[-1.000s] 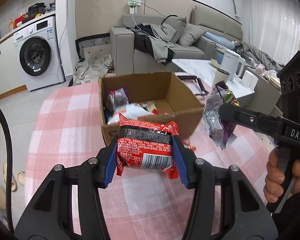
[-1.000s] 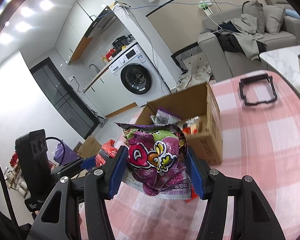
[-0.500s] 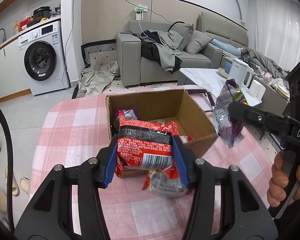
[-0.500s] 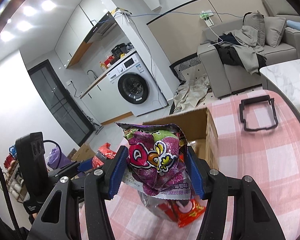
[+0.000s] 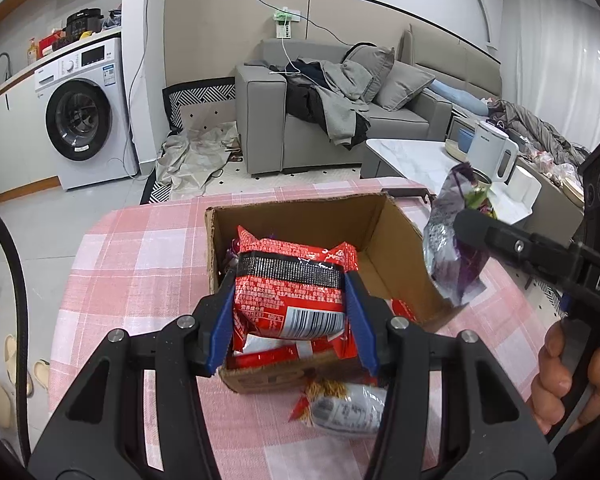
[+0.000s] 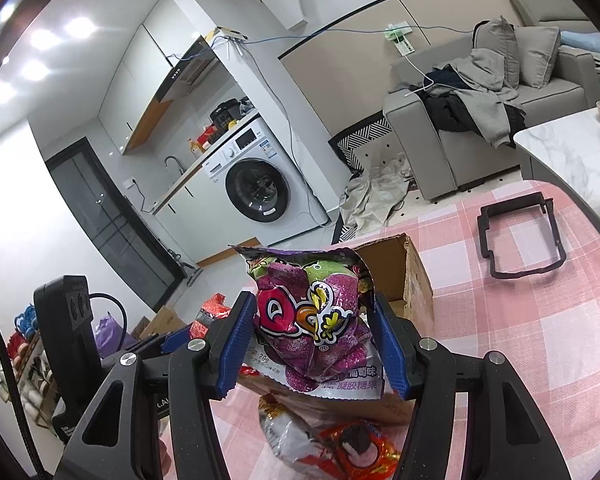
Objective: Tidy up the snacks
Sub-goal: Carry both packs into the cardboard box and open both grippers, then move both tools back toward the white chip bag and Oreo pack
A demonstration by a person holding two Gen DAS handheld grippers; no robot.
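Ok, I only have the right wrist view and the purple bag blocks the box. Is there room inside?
Observer: Yes. The cardboard box shows bare floor in its far right part.
Operator: What is the left gripper carrying?
Observer: The left gripper is shut on a red packet with a barcode, held over the box's near side.
Operator: Is my bag over the opening?
Observer: Not quite. The purple bag appears to hang just outside the box's right wall.

The red snack packet (image 5: 290, 296) hides most of the cardboard box's (image 5: 396, 268) contents. In the right wrist view, the purple gummy bag (image 6: 314, 320) covers the box opening. The silver-and-red wrapper (image 5: 346, 410) near the box is partly behind the left tongs' (image 5: 290, 318) arm; its print is unreadable.
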